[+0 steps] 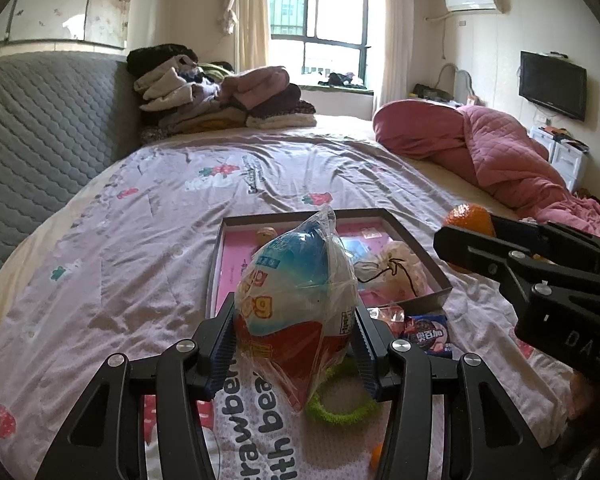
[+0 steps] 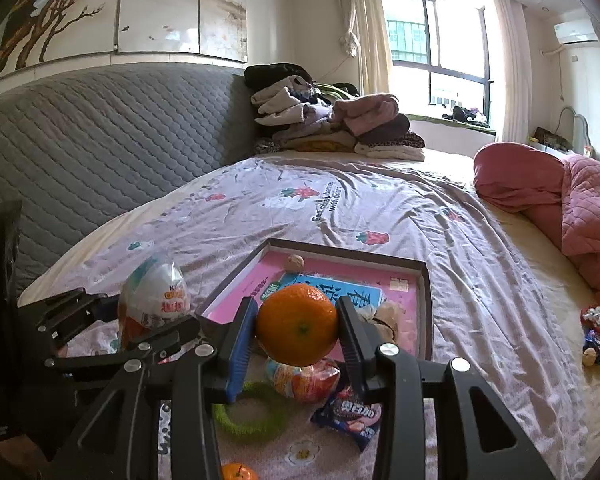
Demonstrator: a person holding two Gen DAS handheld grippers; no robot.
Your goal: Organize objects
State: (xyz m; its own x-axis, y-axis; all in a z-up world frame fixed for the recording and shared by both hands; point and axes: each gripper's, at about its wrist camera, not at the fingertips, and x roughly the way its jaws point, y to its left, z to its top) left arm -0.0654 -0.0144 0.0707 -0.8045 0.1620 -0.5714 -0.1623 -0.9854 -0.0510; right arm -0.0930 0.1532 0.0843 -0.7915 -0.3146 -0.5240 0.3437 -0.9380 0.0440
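My left gripper is shut on a plastic-wrapped chocolate egg, held above the bedsheet just in front of a shallow brown box with a pink lining. The same egg shows at the left of the right wrist view. My right gripper is shut on an orange, also raised near the box; that orange peeks over the right gripper's body in the left wrist view. The box holds a small walnut-like item, a blue card and a drawstring pouch.
On the sheet below lie a green fuzzy ring, a blue cookie packet, a wrapped snack and a second small orange. Folded clothes pile by the grey headboard. A pink quilt lies at right.
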